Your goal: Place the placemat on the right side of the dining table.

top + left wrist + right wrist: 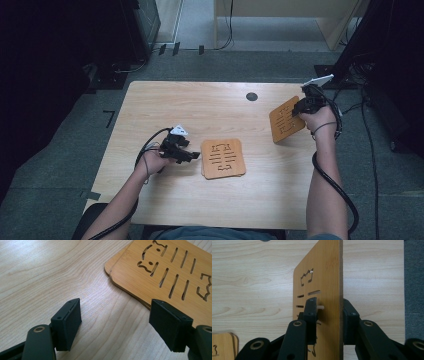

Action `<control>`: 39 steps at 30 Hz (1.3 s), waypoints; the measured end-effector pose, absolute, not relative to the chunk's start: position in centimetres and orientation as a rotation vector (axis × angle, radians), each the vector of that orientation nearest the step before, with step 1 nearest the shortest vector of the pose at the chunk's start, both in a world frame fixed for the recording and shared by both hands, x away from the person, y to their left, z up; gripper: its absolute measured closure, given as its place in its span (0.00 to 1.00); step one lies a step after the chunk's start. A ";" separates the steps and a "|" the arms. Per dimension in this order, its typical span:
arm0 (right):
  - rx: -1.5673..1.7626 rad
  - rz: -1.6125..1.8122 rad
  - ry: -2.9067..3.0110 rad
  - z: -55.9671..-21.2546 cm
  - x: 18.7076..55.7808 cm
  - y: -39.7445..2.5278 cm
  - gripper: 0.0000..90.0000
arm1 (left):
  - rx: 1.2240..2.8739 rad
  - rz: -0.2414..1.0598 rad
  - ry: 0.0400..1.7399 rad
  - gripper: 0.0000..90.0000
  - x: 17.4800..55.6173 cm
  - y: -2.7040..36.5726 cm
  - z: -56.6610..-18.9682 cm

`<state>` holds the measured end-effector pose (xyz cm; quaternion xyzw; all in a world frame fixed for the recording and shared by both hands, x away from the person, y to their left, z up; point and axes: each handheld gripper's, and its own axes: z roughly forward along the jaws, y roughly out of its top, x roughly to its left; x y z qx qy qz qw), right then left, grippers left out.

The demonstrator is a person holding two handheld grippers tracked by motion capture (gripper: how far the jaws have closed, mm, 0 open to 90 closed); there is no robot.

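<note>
Your right tongs [300, 107] are clenched on a thin wooden board [286, 119], holding it up on edge over the far right part of the counter [190, 105], clear of the surface as far as the high view tells. In the right gripper view the board [324, 277] stands upright between the jaws, one pad on the cut-out face, the other on the back, gripped near one edge.

Your left tongs [192, 156] are released, jaws wide apart, resting low just beside the left edge of the stack of boards [223, 158] lying flat in the middle of the counter. In the left gripper view the stack [170, 275] shows at least two layers at its corner, with one jaw already overlapping its near edge.

These boards look stiff, light and smooth, likely bamboo or plywood. They will not bend, but a hard flat face can slide in the pads, and a hold near one edge lets the board swing or twist. Keep the pads on solid wood, not across the slots or the small cut-out shapes, where the thin bridges could snap.

For the flat stack, the top board is best taken by its edge: slip one jaw under the corner overhang and close across the thickness, since the face alone offers nothing to pinch
</note>
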<state>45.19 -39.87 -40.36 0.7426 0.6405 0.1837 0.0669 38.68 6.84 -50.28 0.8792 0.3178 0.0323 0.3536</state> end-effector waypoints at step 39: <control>2.299 0.589 1.945 -43.5 45.6 -40.7 0.64 | 2.276 0.086 0.818 0.27 38.7 6.8 -50.3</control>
